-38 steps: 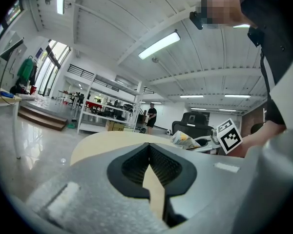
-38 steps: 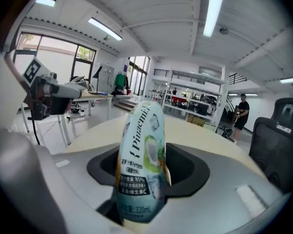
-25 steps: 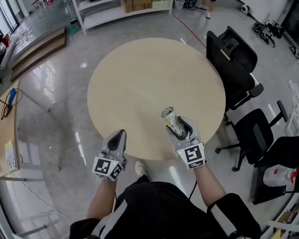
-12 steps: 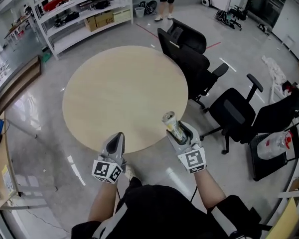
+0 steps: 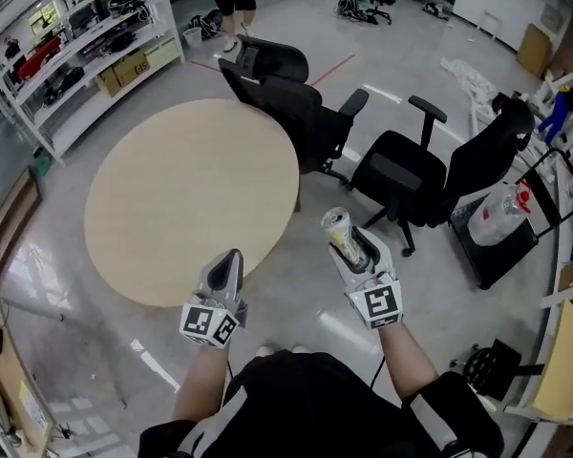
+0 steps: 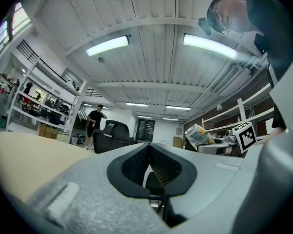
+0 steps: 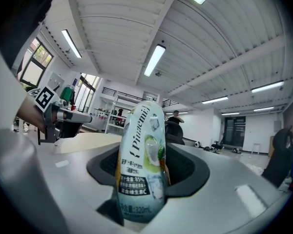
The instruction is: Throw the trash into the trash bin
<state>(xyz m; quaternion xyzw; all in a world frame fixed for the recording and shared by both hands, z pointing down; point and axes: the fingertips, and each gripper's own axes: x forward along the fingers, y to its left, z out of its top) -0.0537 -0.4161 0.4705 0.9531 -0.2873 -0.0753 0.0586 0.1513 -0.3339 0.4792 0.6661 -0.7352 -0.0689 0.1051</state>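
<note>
Right claw (image 5: pixel 355 246) is clamped on a dented drink can (image 5: pixel 340 229). The can stands upright between its two jaws, with the open top above them. My left claw (image 5: pixel 230 259) is beside the right one but apart from it, and its jaws are pressed together on nothing. Ahead and left of the left claw is a round table (image 5: pixel 172 198). Black office chairs (image 5: pixel 401 175) stand ahead of the right claw.

Your left gripper (image 6: pixel 149 147), jaws closed on nothing, pale round table (image 6: pixel 24 155) at left, drink can (image 6: pixel 199 134) in your right gripper (image 6: pixel 211 146) beyond.
</note>
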